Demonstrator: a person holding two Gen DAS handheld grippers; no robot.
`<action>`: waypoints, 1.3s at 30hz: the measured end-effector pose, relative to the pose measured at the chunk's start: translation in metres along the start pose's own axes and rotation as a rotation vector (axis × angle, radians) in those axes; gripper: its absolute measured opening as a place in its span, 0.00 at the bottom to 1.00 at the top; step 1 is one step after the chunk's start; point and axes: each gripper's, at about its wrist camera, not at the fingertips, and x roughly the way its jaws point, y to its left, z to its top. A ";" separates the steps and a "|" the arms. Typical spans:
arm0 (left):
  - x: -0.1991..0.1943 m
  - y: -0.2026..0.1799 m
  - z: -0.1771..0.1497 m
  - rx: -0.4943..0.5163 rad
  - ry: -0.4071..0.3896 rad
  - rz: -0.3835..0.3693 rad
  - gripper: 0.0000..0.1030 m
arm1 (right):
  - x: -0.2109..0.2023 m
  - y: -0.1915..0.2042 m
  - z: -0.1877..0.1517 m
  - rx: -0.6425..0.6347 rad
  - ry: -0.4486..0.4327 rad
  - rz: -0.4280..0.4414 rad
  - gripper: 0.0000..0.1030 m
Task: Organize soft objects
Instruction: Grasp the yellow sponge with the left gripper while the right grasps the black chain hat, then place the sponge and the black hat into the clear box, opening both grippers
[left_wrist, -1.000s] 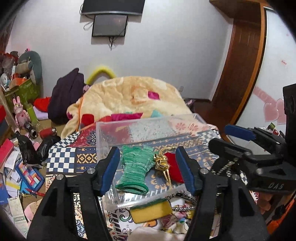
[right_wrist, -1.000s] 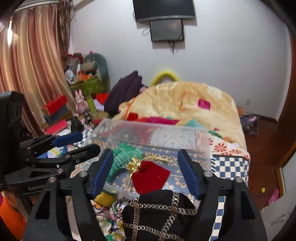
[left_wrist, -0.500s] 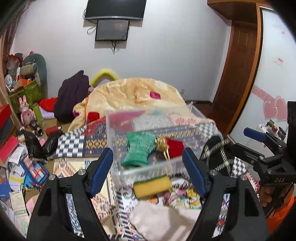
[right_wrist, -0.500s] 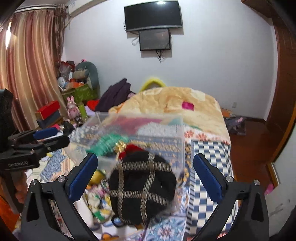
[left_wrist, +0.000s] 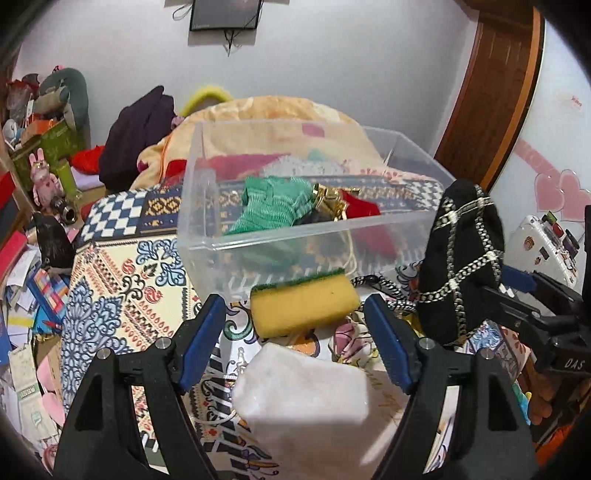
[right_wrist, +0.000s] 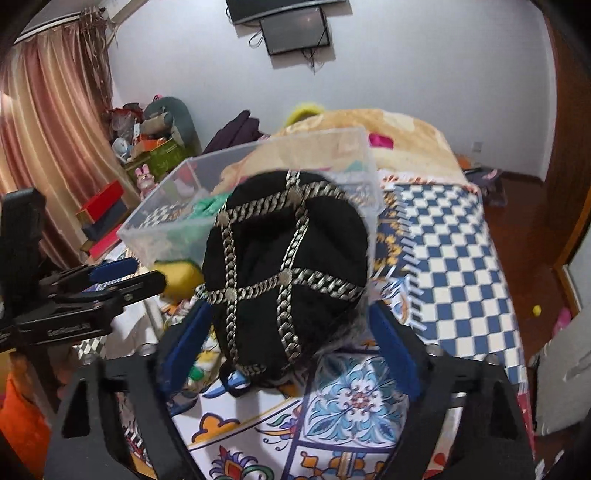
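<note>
The clear plastic bin (left_wrist: 295, 236) sits on the patterned bedspread (left_wrist: 122, 266), at 12 o'clock from the left claw (left_wrist: 295, 339). Inside it: a green knit item (left_wrist: 271, 210), a gold trinket (left_wrist: 327, 199) touching it, and a red pouch (left_wrist: 360, 208) at the 3 o'clock end. A yellow sponge (left_wrist: 303, 304) lies outside, against the bin's near wall. A white soft object (left_wrist: 303, 402) lies nearest the left claw, whose fingers stand spread apart, holding nothing. The right claw (right_wrist: 291, 343) pinches the black chain-trimmed hat (right_wrist: 288, 273), held up beside the bin's 3 o'clock corner.
</note>
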 end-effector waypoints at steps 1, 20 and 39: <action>0.002 -0.001 -0.001 -0.005 0.005 -0.002 0.75 | 0.001 0.000 -0.001 0.002 0.006 0.005 0.64; 0.013 -0.003 -0.004 -0.031 0.024 -0.042 0.56 | -0.034 0.014 -0.003 -0.051 -0.097 0.032 0.13; -0.079 -0.008 0.020 0.008 -0.190 -0.077 0.54 | -0.080 0.024 0.052 -0.092 -0.320 0.025 0.13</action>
